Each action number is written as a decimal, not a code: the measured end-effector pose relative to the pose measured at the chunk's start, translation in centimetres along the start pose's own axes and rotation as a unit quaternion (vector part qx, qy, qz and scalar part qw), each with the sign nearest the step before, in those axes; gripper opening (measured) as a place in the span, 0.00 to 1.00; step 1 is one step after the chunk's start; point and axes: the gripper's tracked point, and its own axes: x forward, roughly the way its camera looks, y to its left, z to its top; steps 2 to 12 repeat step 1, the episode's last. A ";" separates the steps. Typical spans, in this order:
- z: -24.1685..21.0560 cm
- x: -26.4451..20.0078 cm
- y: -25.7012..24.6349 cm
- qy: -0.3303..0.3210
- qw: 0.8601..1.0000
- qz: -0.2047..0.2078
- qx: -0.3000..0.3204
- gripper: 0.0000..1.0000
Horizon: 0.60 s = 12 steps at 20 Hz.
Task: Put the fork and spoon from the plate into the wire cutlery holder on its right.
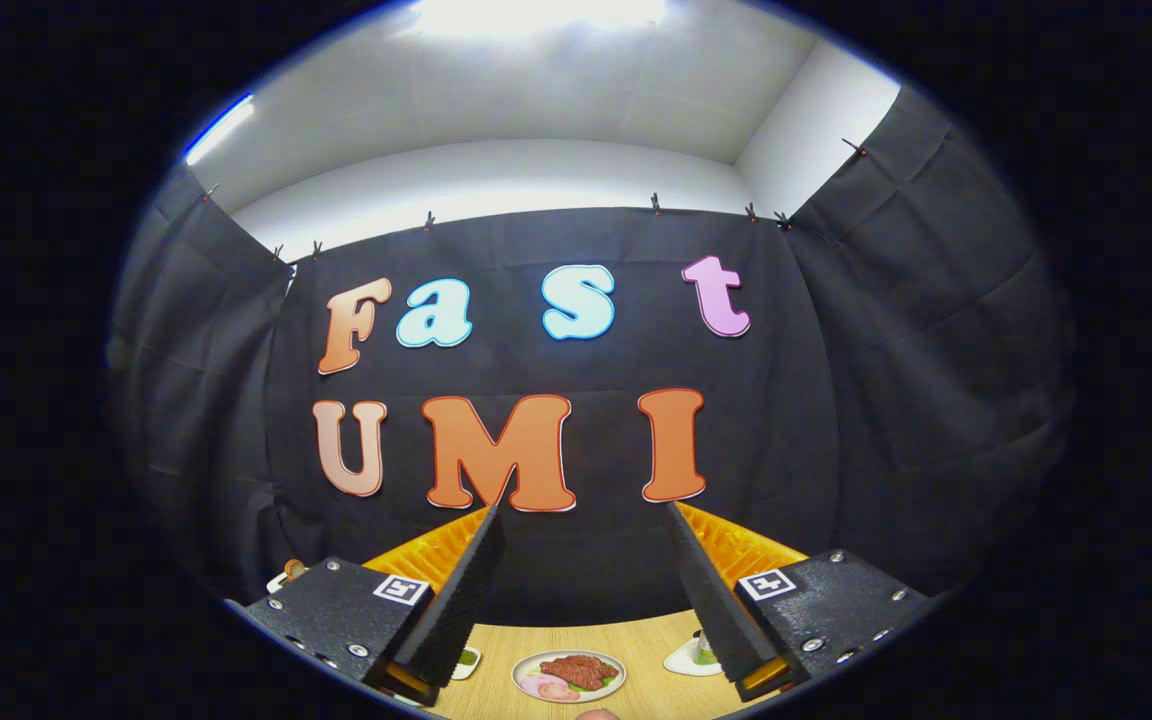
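Note:
My gripper (581, 507) is open, and its two fingers are raised and spread wide against the black cloth wall, with nothing between them. Far below, between the finger bases, a wooden table (651, 635) shows. On it lies a round white plate (569, 676) with what looks like meat, pink slices and greens. I cannot make out any cutlery on the plate at this size.
A small white dish (466, 660) peeks out beside the left finger's base. Another white dish (691, 658) with something green sits by the right finger's base. A small pale object (286, 575) stands at the far left by the wall. White ceiling shows above the cloth.

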 end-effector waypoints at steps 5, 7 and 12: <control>-0.1 -0.2 -0.1 0.001 1.000 0.000 -0.001 0.97; -0.1 -0.2 -0.1 0.001 1.000 0.000 -0.001 0.97; -0.1 -0.2 -0.1 0.001 1.000 0.000 -0.001 0.97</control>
